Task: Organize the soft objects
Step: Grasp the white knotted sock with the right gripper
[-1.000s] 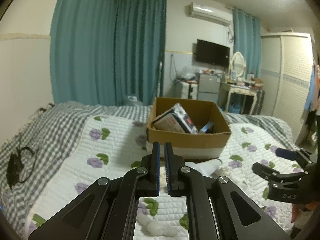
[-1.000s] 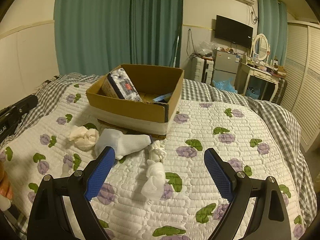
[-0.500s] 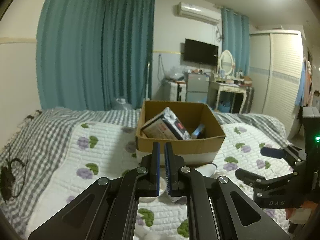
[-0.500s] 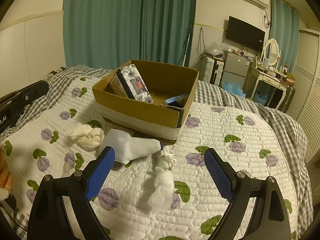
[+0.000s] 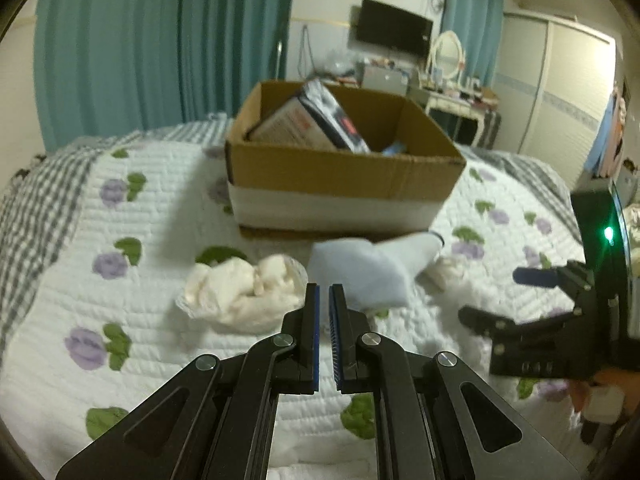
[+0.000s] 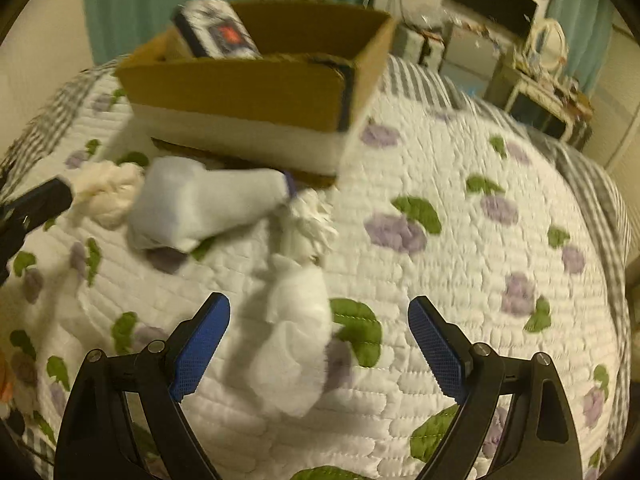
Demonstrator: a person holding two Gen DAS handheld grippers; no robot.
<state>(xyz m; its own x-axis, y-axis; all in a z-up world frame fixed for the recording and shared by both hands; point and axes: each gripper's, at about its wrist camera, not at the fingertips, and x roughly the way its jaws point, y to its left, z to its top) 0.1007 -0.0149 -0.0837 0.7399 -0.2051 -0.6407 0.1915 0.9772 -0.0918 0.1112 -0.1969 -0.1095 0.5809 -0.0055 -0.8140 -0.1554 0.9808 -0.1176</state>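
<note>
A cardboard box stands on the quilted bed, also in the right wrist view, with a patterned packet inside. In front of it lie a cream crumpled cloth, a pale blue sock and a white rolled sock. My left gripper is shut and empty, just short of the cream cloth and blue sock. My right gripper is open, its jaws on either side of the white sock, low over it. It also shows at the right in the left wrist view.
The quilt with purple flowers spreads to the right. Teal curtains, a TV, a dressing table and a wardrobe stand behind the bed.
Both grippers have dropped and moved forward toward the cloths in front of the box. The right gripper now straddles the white sock. Jaw openings are unchanged.
</note>
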